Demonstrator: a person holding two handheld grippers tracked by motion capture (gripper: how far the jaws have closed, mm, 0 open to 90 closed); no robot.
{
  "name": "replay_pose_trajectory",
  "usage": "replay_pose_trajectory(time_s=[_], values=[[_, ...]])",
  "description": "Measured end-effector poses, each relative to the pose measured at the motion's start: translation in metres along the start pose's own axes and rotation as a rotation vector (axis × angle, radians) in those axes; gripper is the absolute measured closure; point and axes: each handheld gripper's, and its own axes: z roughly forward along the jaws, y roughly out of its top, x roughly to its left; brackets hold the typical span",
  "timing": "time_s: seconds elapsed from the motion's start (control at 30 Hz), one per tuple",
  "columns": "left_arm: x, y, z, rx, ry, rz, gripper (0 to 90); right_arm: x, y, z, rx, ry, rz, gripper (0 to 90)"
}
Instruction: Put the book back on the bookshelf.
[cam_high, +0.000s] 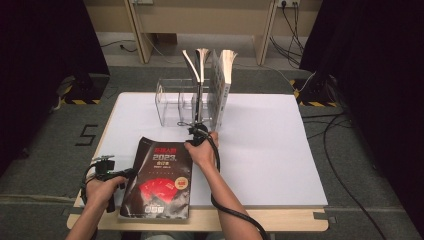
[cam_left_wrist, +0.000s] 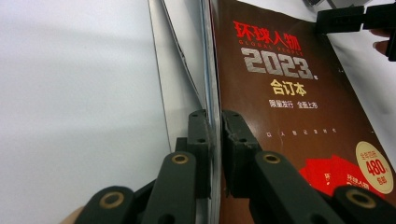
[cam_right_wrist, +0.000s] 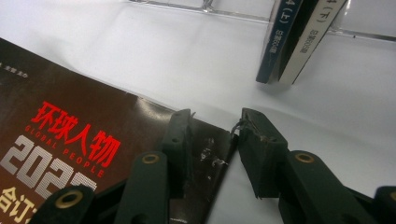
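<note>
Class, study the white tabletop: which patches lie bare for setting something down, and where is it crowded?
Bare: the right half of the white tabletop, right of the rack; also the strip left of the clear rack. Crowded: front left, where the dark magazine lies.

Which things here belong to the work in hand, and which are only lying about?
In the work:
- dark magazine
- left tongs, shut on its cover edge
- right tongs, at its far corner
- clear rack with standing books

Lying about:
- cables on the floor
- number sticker on the floor
</note>
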Motion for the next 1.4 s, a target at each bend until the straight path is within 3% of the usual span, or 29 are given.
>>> replay_pose_trajectory(time_s=[0.23,0.4,0.53,0.77,0.87,1.23,1.4], values=[[0.000,0.000,0.001,-0.001,0.001,-0.008,82.4,-0.003,0.002,0.001,0.010,-0.001,-0.020,68.0],[-0.001,-0.001,0.001,-0.005,0.004,-0.009,82.3,-0.002,0.003,0.000,0.033,-0.007,0.011,73.0],[-0.002,-0.001,0.001,-0.006,0.008,-0.008,82.3,-0.006,0.004,-0.001,0.039,0.020,0.026,78.5],[-0.001,-0.001,0.001,-0.008,0.007,-0.014,82.3,-0.009,0.002,-0.001,0.014,0.034,0.022,85.5],[-0.001,-0.001,0.001,-0.009,0.005,-0.018,82.0,-0.006,0.001,-0.002,-0.001,0.015,-0.011,86.9],[-0.001,-0.001,0.000,-0.019,0.006,-0.023,80.9,-0.004,-0.003,-0.007,-0.043,0.016,-0.022,88.1],[-0.001,-0.001,0.000,-0.029,0.007,-0.025,80.4,-0.001,-0.005,-0.014,-0.091,0.014,-0.039,88.2]])
